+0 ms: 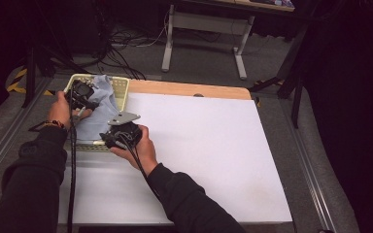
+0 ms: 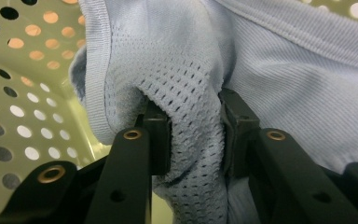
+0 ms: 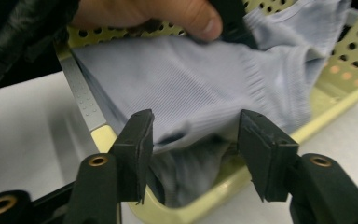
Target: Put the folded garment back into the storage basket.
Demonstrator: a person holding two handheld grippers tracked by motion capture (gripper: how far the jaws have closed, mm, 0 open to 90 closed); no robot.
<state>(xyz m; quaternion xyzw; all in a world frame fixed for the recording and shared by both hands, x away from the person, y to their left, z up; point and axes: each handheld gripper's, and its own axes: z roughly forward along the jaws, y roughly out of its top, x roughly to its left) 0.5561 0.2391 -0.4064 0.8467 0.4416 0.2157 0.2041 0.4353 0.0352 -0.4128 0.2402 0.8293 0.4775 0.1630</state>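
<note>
On the desk [image 1: 199, 145], the pale green basket [image 1: 121, 87] holds the blue garment [image 1: 99, 114]. The left claw [image 2: 193, 135] pinches a mesh fold inside; the right claw [image 3: 193, 140], jaws wide, seems loose around the garment's near edge at the rim.

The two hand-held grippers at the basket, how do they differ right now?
The left hand-held gripper has a bunch of the light blue cloth pinched between its pads; the right hand-held gripper stands open, with the cloth's edge between its jaws but not pressed. The left one sits over the far part of the pale yellow basket, while the right one is at its near rim. Both are black and aimed at the same cloth.
</note>
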